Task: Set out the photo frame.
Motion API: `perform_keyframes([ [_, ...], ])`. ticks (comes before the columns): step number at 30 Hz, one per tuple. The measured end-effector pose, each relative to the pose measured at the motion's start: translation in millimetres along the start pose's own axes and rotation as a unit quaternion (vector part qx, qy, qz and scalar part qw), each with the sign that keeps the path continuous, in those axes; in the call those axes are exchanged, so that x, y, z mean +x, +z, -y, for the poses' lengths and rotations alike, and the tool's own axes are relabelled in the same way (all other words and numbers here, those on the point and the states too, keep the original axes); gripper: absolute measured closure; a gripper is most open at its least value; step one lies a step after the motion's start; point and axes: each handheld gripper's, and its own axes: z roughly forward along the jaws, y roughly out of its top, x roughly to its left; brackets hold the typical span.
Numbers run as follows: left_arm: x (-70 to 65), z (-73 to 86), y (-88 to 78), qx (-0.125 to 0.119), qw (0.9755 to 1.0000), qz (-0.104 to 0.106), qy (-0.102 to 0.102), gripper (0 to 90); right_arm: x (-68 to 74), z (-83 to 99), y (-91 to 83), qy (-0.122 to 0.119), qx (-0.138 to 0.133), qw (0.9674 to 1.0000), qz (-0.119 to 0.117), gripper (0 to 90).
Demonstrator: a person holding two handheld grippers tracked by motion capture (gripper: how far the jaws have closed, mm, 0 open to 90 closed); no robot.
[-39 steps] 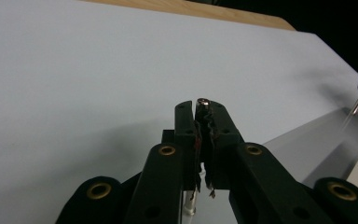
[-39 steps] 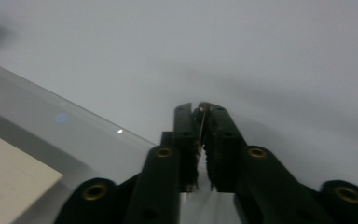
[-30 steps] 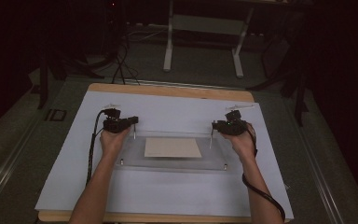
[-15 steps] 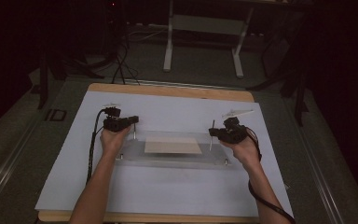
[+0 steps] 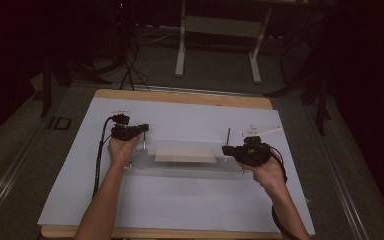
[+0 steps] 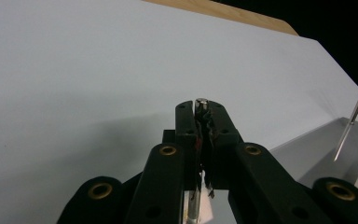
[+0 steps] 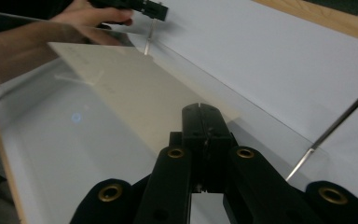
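The left gripper (image 5: 141, 131) clamps a pin (image 6: 201, 103) at the clear plate's (image 5: 180, 167) corner to steady it, while the right gripper (image 5: 228, 150), closed empty, hangs beside the opposite pin (image 5: 228, 136).

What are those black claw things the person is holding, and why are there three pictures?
Those are two hand-held grippers, each with two black jaws, and a person squeezes one in each hand. One picture comes from a camera high above the table, looking down on the arms. The other two come from small cameras riding on the grippers, looking along the jaws.

On the table lies a big white sheet. On it rests a clear plastic plate with thin metal pins standing up at its corners, and a flat beige card lies on it.

The left gripper is shut on one thin metal pin; you can see the pin's round top between its jaws. The right gripper is shut with nothing in it. It has just closed its jaws and hangs above the clear plate, beside another metal pin.
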Motion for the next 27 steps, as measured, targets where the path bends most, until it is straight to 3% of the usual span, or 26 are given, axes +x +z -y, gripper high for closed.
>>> perform_keyframes([
  [10,0.4,-0.5,0.9,0.000,1.0000,-0.001,-0.007,86.0,37.4,3.6,-21.5,-0.027,-0.034,0.9987,-0.027,90.0],
  [13,1.0,-0.7,0.9,0.002,1.0000,0.001,-0.008,86.0,51.4,8.5,-29.1,-0.028,-0.057,0.9972,-0.040,90.0],
  [18,1.0,-1.7,1.1,0.005,1.0000,0.000,-0.008,85.9,67.6,22.4,-26.2,-0.031,-0.051,0.9970,-0.049,90.0],
  [27,1.7,-4.1,2.2,0.013,0.9998,0.001,-0.014,86.0,77.7,38.9,-3.1,-0.057,-0.031,0.9978,0.012,90.0],
])
